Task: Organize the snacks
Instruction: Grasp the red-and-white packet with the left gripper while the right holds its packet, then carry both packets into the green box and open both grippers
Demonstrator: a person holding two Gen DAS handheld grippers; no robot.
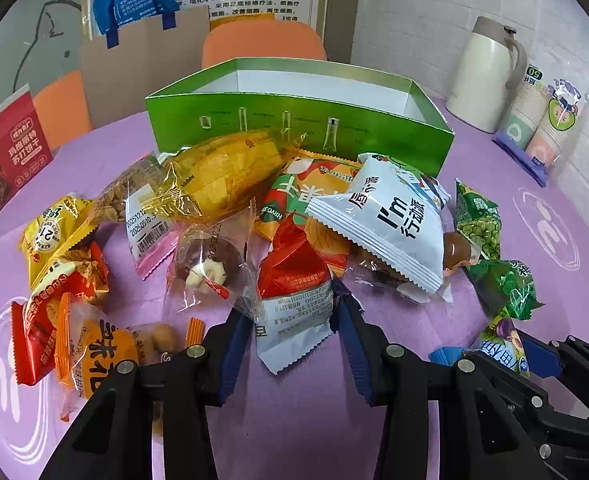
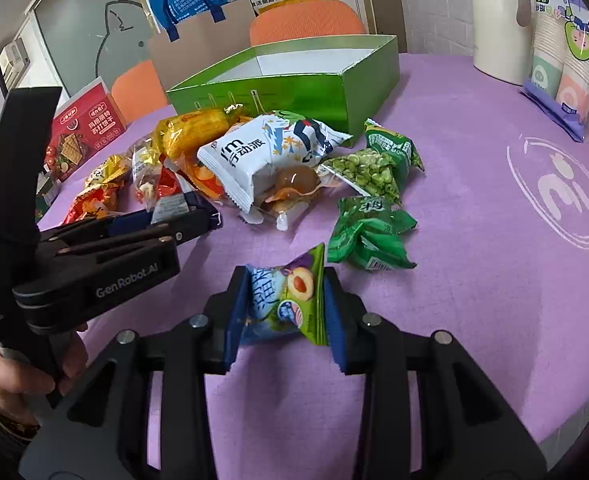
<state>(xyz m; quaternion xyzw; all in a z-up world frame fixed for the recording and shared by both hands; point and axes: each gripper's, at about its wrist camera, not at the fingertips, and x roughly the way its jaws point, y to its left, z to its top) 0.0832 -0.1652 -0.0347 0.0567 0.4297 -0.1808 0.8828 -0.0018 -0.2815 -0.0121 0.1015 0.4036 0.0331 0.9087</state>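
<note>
A purple tablecloth covers the table, with a pile of snack packets in front of an open green box. In the left wrist view the left gripper has its blue pads closed against the sides of a red-and-white packet at the near edge of the pile. In the right wrist view the right gripper squeezes a small blue-and-green packet with a plum picture between its pads, apart from the pile and just short of a green packet. A white bag reads "I'm"; the left tool's side reads "GenRobot.AI". A cream jug stands beside packaged paper cups marked "50".
</note>
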